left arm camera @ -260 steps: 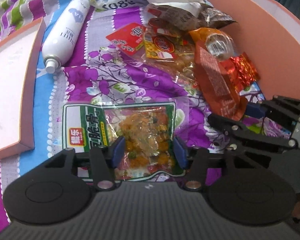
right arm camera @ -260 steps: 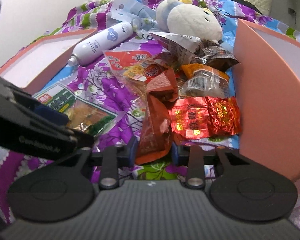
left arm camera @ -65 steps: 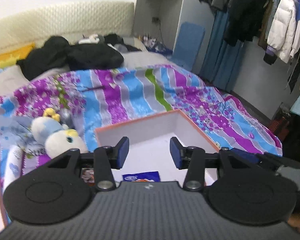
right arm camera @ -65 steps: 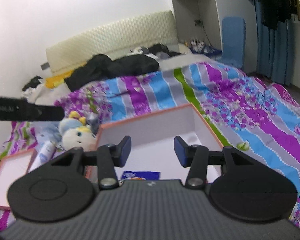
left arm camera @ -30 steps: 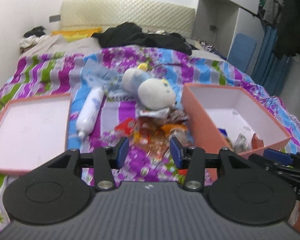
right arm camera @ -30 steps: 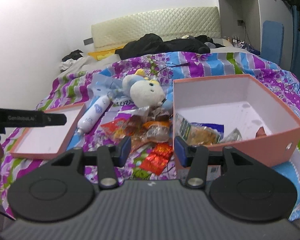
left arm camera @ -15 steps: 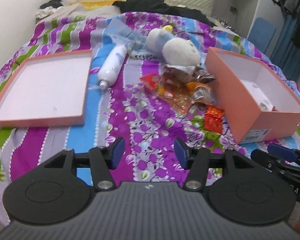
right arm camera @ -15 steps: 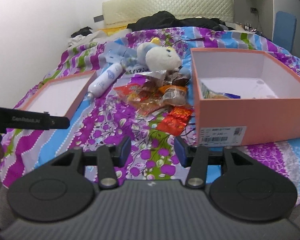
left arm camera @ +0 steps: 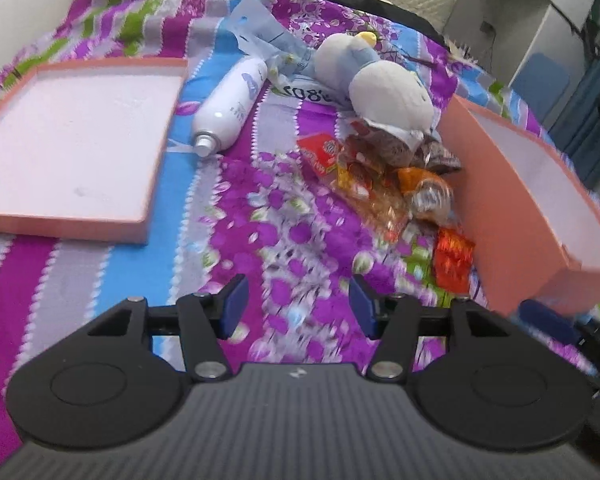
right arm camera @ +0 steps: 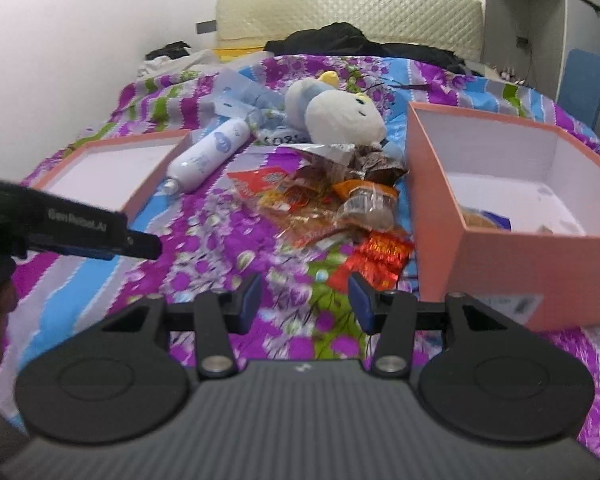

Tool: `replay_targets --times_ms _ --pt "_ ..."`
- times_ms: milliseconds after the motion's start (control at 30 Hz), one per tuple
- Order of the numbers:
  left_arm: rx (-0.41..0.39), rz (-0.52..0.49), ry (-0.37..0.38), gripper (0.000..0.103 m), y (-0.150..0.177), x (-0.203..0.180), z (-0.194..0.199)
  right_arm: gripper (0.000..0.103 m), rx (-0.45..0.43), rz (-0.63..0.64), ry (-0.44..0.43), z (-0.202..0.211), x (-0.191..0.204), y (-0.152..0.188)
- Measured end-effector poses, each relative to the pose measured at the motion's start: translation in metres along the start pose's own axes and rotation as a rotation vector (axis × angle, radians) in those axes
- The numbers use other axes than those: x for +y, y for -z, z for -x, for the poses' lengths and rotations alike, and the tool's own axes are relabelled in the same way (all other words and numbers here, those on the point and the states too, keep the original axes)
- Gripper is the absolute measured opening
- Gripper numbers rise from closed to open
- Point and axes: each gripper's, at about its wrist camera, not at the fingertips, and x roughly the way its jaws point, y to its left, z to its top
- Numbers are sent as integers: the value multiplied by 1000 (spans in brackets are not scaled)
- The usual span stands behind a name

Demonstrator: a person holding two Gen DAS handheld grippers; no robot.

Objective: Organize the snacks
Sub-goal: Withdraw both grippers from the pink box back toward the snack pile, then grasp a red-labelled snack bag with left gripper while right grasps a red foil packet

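Snacks [right arm camera: 332,204] heaped on flowered bedspread [left arm camera: 260,216], just beside pink box [right arm camera: 512,264], near plush toy [right arm camera: 340,114]; a few packets already inside box. Left gripper [left arm camera: 296,306] over bare bedspread, jaws just widened, nothing between. Right gripper [right arm camera: 305,300] half open, empty, near red packet [right arm camera: 376,254]. Lid [left arm camera: 72,152], white bottle [left arm camera: 230,106] further left.

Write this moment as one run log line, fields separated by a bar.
left gripper: open, empty, jaws just widened | right gripper: open, empty | snack pile: on bedspread beside pink box | box: some packets inside
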Motion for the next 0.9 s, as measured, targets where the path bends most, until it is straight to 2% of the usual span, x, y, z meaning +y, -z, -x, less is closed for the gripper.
replay_targets --times_ms 267,367,500,667,833,900 --pt "-44 74 82 61 -45 9 -74 50 -1 -9 185 -68 13 2" --pt "-47 96 86 60 -61 15 -102 50 3 8 258 -89 11 2" --pt "-48 110 91 60 -78 21 -129 50 18 -2 314 -108 4 -3" --pt "-49 154 103 59 -89 28 -154 49 30 52 372 -127 4 -6" --pt "-53 173 133 47 -93 31 -169 48 61 151 420 -143 7 -1" --pt "-47 168 146 34 -93 29 -173 48 69 174 425 -146 7 1"
